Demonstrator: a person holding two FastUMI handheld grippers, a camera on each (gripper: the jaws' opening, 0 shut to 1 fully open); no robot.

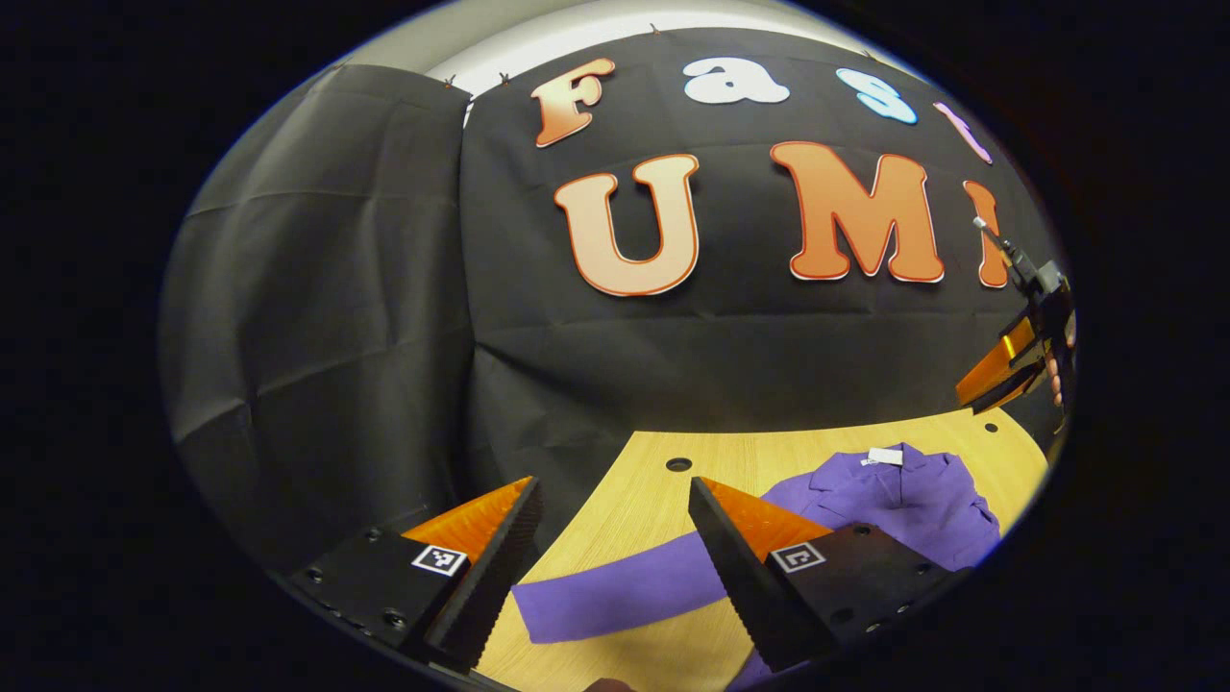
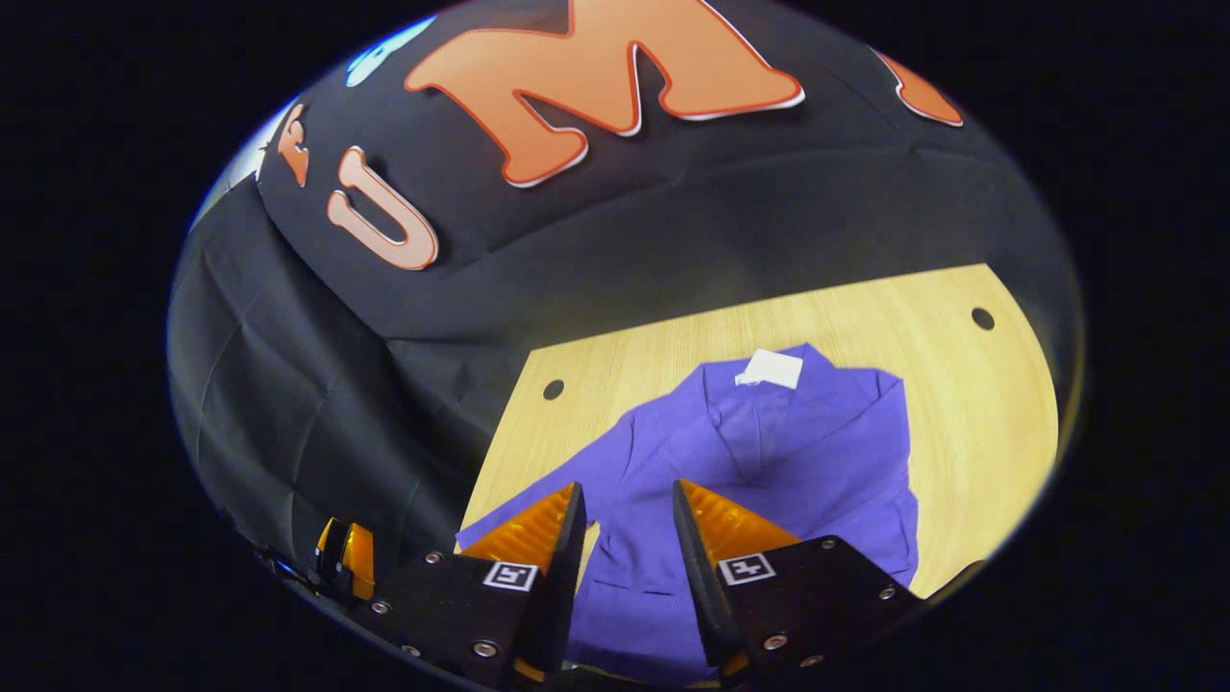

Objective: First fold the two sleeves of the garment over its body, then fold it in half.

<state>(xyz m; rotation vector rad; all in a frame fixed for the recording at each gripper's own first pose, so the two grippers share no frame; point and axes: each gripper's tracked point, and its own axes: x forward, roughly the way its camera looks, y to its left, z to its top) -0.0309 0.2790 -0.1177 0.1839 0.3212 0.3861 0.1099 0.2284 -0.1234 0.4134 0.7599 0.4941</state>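
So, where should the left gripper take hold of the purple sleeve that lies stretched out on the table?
Probably at the sleeve's free cuff end, coming down from above. It lies flat and straight on the wooden table, away from the garment's body, so that end lifts easily. The left gripper hangs over it, jaws open.

Purple garment [image 2: 788,461] (white tag [image 2: 772,368]) on a pale wood-grain table [image 2: 971,423]; black gripper [image 2: 625,538] fingers faced orange.

The left gripper view looks from above the table's [image 1: 653,500] near edge toward the booth's back wall, the purple garment [image 1: 894,500] beyond its right finger. The right gripper view tilts down from nearer, garment [image 2: 769,452] ahead of both fingers. Both views share garment, table [image 2: 971,404] and wall.
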